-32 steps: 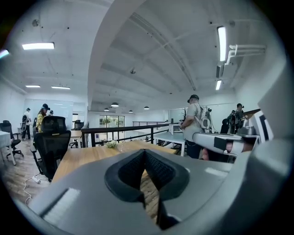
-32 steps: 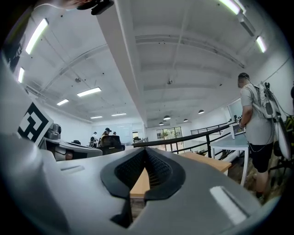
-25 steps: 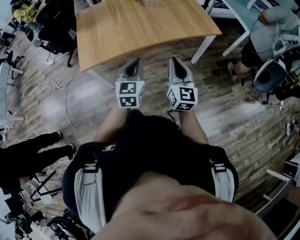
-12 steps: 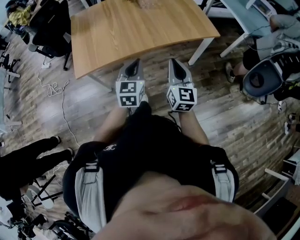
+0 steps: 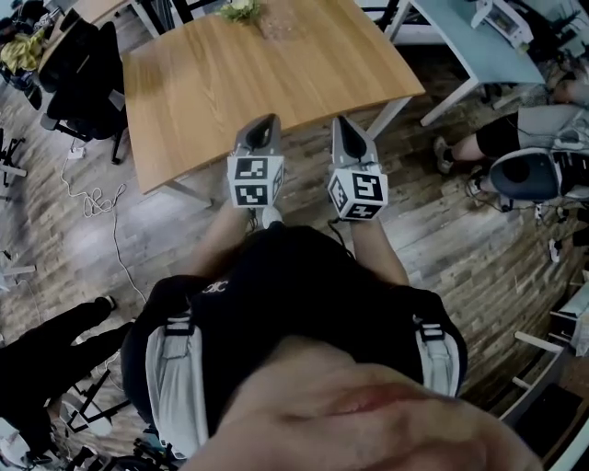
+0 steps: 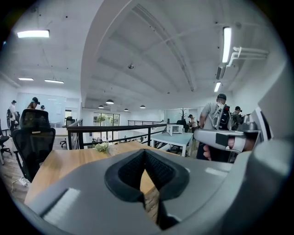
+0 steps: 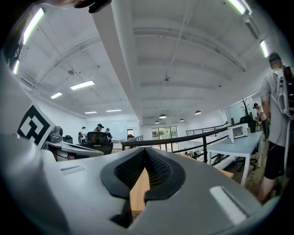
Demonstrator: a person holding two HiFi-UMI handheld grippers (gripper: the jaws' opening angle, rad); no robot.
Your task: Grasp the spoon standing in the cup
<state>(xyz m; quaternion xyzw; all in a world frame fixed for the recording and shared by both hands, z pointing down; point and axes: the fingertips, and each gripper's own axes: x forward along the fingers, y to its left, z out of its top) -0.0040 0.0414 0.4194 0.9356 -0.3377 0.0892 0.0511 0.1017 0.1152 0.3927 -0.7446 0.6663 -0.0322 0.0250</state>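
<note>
A wooden table (image 5: 248, 78) stands ahead of me on the plank floor. At its far edge lie a small bunch of flowers (image 5: 241, 9) and a clear glass-like thing (image 5: 277, 24); no spoon can be made out there. My left gripper (image 5: 267, 124) and right gripper (image 5: 342, 125) are held side by side over the table's near edge, both shut with nothing in them. In the left gripper view the left gripper (image 6: 145, 152) points across the tabletop (image 6: 59, 165) toward the flowers (image 6: 102, 147). The right gripper (image 7: 145, 151) shows only a strip of tabletop (image 7: 138, 190).
A black office chair (image 5: 83, 55) stands left of the table, with cables (image 5: 92, 198) on the floor below it. A light blue table (image 5: 469, 46) and a seated person (image 5: 525, 138) are at the right. Another person's legs (image 5: 46, 340) show at lower left.
The table has slid down and nearer in the head view and its far edge with the flowers has come into sight. Both grippers keep the same pose.
</note>
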